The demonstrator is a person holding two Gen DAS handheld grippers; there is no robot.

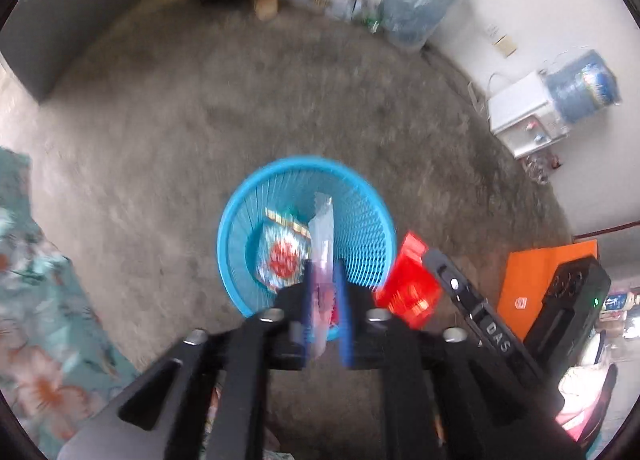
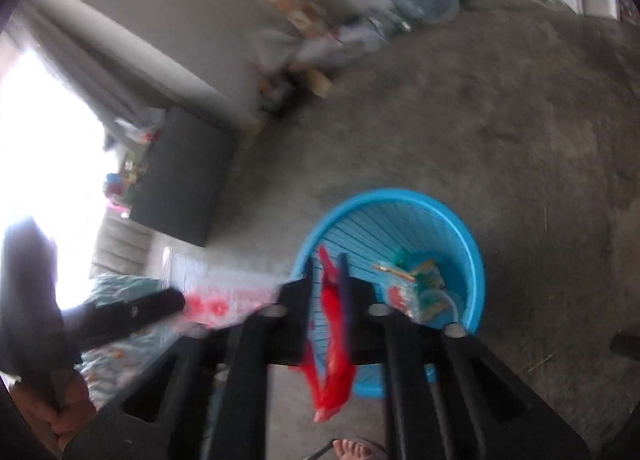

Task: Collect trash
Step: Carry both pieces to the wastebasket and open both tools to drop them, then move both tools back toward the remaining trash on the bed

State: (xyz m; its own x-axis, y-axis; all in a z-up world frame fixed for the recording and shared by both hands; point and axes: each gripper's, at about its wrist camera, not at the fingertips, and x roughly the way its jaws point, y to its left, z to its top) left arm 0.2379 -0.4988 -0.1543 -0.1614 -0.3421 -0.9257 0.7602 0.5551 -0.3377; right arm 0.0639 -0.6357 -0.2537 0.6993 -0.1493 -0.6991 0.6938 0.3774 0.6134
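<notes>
both grippers pinch wrappers over the blue basket (image 1: 362,196): left gripper (image 1: 325,272) a pale wrapper (image 1: 323,232), right gripper (image 2: 326,274) a red wrapper (image 2: 334,324); only the right view shows a bare foot (image 2: 352,450).

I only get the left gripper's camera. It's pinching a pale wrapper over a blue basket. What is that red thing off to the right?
Observer: A red wrapper, clamped in the right gripper.
Operator: Is it over the basket too?
Observer: It hangs at the blue basket's near rim, partly over it.
Operator: Anything below that I miss?
Observer: A bare foot in a sandal stands on the floor just short of the basket.
</notes>
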